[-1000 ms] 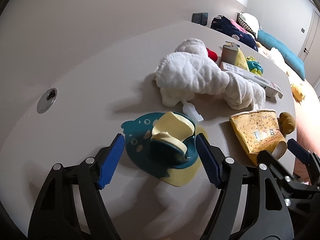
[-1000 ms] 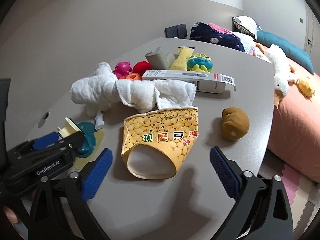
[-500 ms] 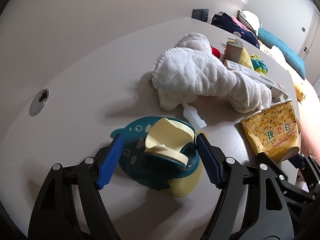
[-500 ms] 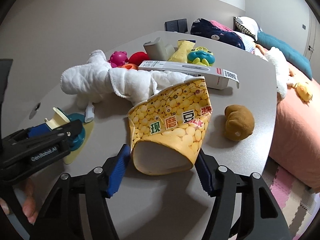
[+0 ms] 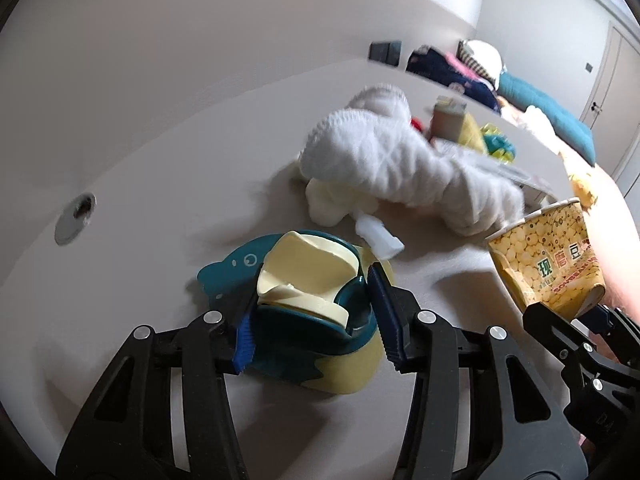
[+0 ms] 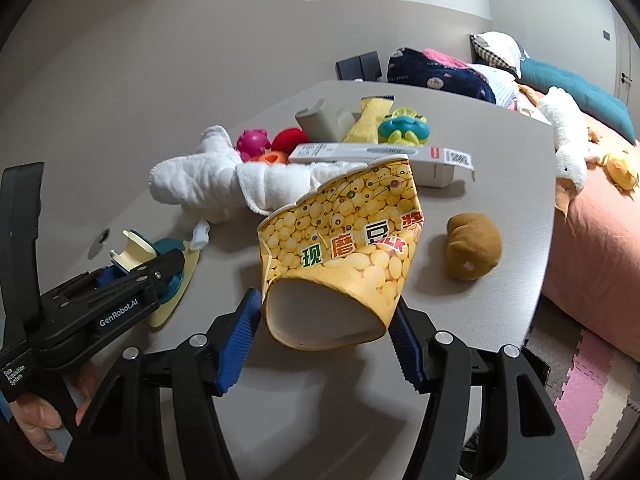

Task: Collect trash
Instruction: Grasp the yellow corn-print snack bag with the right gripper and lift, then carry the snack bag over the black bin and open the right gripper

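My right gripper is shut on a crushed yellow paper cup printed with soybeans and holds it tilted above the grey table. The cup also shows at the right of the left wrist view. My left gripper is shut on a teal and cream tape dispenser that sits on a teal fish-shaped mat. The left gripper with the dispenser shows at the left of the right wrist view.
A white towel, a long white box, small toys, a grey carton and a yellow wrapper lie behind. A brown plush lies right. A bed stands beyond the table's right edge.
My right gripper closed on the yellow cup and lifted it off the table. My left gripper closed on the tape dispenser.
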